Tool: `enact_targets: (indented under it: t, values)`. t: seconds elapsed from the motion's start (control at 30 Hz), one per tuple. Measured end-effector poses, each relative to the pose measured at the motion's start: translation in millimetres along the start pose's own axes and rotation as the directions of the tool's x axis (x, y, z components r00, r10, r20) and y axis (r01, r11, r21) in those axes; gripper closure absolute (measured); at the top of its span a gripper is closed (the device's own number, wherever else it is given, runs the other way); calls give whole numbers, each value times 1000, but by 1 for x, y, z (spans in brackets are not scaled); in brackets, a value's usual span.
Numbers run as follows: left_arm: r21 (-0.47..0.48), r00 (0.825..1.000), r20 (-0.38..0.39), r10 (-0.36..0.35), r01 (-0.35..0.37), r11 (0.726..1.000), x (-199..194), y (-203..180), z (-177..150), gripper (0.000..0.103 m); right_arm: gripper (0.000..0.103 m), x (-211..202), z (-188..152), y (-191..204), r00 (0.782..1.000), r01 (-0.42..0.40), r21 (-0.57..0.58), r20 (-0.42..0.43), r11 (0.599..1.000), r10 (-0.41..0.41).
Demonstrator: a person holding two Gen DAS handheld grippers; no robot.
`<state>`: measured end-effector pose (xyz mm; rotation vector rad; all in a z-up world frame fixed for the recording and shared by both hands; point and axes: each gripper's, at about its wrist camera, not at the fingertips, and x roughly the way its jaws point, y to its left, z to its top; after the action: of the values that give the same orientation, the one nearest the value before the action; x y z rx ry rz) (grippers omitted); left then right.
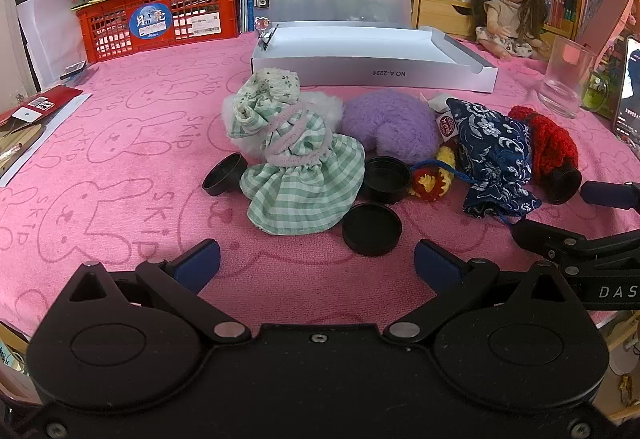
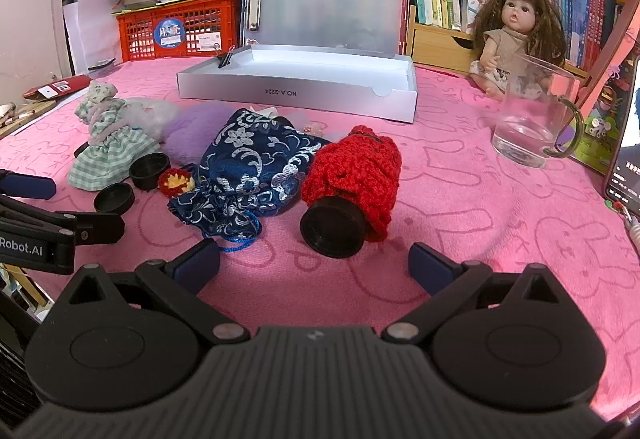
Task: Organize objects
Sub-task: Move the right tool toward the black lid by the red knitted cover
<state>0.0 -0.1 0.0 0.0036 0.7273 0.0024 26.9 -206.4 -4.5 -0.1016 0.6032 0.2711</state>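
Left claw (image 1: 317, 262) spread wide, empty, near black lid (image 1: 371, 229); right claw (image 2: 314, 262) likewise, empty.

pink cloth (image 1: 120, 159), green checked dress (image 1: 304, 183)

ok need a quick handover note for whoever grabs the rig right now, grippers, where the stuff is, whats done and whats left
Left gripper: open, holding nothing, low over the pink cloth in front of the flat black lid.
Right gripper: open, holding nothing, facing the black cup in the red knit cover.
Loose pile mid-cloth: green checked doll dress, purple plush, blue floral pouch, small black cups.
Open white box behind the pile looks empty.
Done: nothing visibly put away.
Left: everything in the pile.
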Motion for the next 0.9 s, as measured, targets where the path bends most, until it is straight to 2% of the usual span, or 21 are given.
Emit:
enact_targets:
  t: [0.9]
  values:
    - [-2, 1000, 8, 5, -5, 1000, 4, 1, 5, 0, 0, -3, -1, 0, 1000, -1, -2, 12, 1000, 1]
